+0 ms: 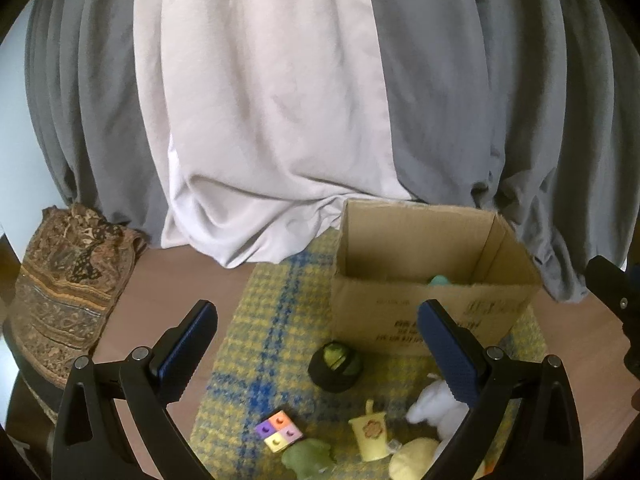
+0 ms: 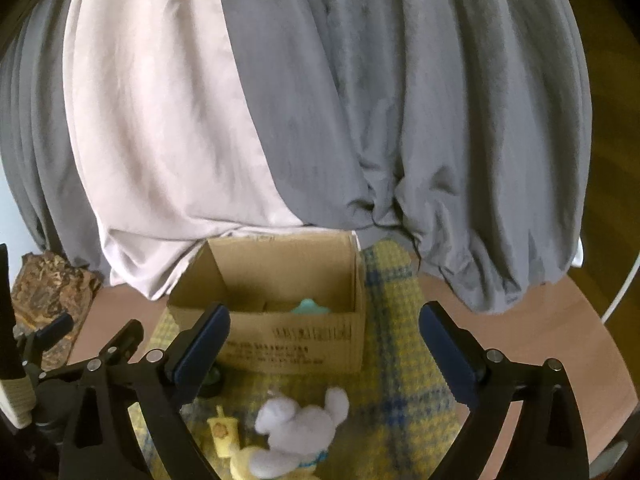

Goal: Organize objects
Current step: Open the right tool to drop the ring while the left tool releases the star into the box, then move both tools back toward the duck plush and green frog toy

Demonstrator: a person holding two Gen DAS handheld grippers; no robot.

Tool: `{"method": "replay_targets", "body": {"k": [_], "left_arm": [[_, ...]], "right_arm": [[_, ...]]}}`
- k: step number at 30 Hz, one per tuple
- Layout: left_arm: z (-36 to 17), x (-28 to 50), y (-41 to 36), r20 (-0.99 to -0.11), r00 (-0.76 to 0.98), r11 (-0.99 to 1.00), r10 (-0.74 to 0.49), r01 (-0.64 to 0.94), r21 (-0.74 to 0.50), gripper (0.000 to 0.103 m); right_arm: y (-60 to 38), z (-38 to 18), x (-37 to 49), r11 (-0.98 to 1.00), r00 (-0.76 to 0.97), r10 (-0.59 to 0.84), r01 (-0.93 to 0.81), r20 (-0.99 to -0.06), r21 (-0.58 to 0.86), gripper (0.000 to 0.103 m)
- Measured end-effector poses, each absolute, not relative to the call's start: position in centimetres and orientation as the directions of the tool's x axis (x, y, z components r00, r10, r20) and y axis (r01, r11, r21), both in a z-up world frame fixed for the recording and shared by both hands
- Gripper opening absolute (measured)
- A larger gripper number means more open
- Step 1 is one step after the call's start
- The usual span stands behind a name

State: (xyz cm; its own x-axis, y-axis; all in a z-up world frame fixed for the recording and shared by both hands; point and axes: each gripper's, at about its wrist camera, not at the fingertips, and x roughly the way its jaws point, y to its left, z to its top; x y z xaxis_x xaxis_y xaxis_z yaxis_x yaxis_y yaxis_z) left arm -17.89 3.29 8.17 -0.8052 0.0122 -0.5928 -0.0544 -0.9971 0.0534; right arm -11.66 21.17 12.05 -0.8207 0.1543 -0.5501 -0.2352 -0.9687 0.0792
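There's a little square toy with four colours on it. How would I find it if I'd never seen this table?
Start at the cardboard box on the yellow and blue checked cloth. Come toward the camera past the round black and green toy to the cloth's near part. There lies the block: flat, square, with purple, orange, yellow and pink quarters, the only hard-edged thing there.

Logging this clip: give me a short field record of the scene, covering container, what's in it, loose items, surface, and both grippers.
container: cardboard box, open top, upright
inside: one teal item, partly hidden
loose items: white plush, yellow toy cup, black-green ball, four-colour block, green toy
surface: yellow-blue plaid mat
left gripper: open, empty
right gripper: open, empty
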Motion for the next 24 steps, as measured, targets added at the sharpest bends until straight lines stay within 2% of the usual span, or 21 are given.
{"method": "replay_targets", "body": {"k": [7,24], "left_arm": [[6.9,-15.4,2.5,-0.560,-0.828,-0.996,-0.042,-0.009,0.087,0.102],[2.6,-12.0,0.8,-0.607,-0.793,-0.997,-0.054,0.007,0.081,0.102]], "right_arm": [[20.7,10.1,-10.2,-0.966,-0.800,0.150,-0.245,-0.581,0.087,0.096],[19.2,7.2,-6.8,-0.969,-0.777,0.159,-0.241,-0.610,0.054,0.096]]}}
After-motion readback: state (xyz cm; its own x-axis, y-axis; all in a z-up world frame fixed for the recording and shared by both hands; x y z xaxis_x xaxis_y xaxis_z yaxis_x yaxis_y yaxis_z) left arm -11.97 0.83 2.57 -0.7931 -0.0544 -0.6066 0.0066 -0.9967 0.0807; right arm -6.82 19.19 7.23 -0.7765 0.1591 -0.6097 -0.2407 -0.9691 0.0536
